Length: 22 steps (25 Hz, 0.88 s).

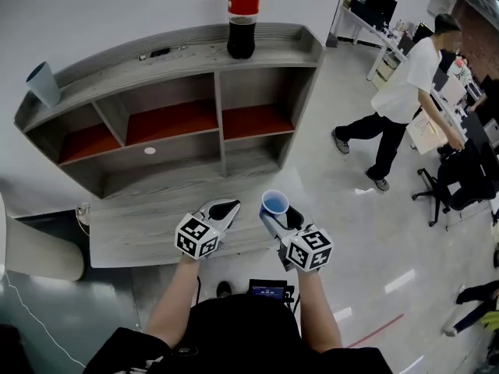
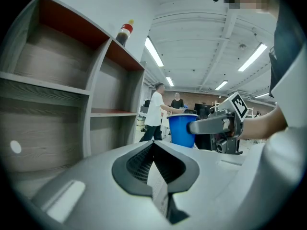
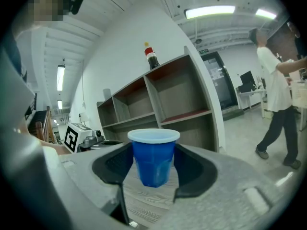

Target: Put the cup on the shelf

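short of the shelf point(image 1: 179, 107), the head view has both grippers side by side over the near edge of the low desk point(image 1: 132, 236) that fronts the shelf. the right gripper point(image 1: 274, 218) carries the blue cup point(image 1: 274, 203) upright, mouth up, well apart from every compartment of the shelf. the left gripper point(image 1: 222, 209) sits just beside it, toward the shelf's left end. both bare forearms reach straight forward from the body, wrists about level. a cola bottle point(image 1: 242, 20) stands on the shelf's top board, and a person point(image 1: 401, 92) is beyond the shelf's right end.

the left gripper view shows its jaws pressed together with nothing between them, pointing at the shelf's lower compartments.

the right gripper view shows its jaws spread wide and pinching the cup by its two sides. the base hangs free above the desk, and the shelf's open compartments lie ahead.

the step in hand looks like the carry to the shelf. to do it well i would keep the wrist level so the cup does not tip. i would aim at the middle of a compartment, clear of the uprights, rest the base flat on the board, and only then let the jaws part. the cup looks thin, so a harder squeeze could buckle it.
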Each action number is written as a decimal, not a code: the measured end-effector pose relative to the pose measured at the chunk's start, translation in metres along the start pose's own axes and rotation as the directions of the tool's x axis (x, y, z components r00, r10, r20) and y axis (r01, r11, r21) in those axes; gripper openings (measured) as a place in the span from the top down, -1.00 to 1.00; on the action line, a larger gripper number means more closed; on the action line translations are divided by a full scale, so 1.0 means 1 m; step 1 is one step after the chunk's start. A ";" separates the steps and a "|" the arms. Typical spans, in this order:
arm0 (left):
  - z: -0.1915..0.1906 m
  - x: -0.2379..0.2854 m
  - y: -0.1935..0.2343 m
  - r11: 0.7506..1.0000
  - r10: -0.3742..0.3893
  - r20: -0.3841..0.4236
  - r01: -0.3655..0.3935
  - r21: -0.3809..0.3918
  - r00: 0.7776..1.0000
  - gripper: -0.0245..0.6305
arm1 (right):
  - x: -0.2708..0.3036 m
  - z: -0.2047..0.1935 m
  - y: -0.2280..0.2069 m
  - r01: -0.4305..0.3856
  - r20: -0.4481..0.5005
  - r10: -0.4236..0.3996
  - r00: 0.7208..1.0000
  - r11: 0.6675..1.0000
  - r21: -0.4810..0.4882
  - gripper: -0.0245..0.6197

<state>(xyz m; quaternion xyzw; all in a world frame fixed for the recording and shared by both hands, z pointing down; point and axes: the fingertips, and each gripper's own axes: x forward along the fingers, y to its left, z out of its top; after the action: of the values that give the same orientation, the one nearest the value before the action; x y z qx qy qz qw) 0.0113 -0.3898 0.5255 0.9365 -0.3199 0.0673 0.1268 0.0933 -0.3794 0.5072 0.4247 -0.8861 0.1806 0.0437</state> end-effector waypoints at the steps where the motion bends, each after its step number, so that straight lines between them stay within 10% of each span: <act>1: 0.000 0.001 0.000 1.000 0.002 -0.001 -0.002 0.000 1.000 0.92 | 0.000 0.000 -0.001 -0.003 -0.001 0.003 1.000 1.000 0.000 0.10; 22: -0.008 0.031 -0.024 0.999 0.044 -0.032 -0.044 -0.007 0.999 0.92 | -0.005 -0.016 -0.031 -0.141 -0.102 0.133 0.986 0.987 -0.078 0.10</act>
<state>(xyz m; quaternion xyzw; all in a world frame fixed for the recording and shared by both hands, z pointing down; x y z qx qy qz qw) 0.0500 -0.3866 0.5351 0.9275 -0.3387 0.0839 0.1338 0.1191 -0.3872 0.5297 0.3513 -0.9169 0.1655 0.0921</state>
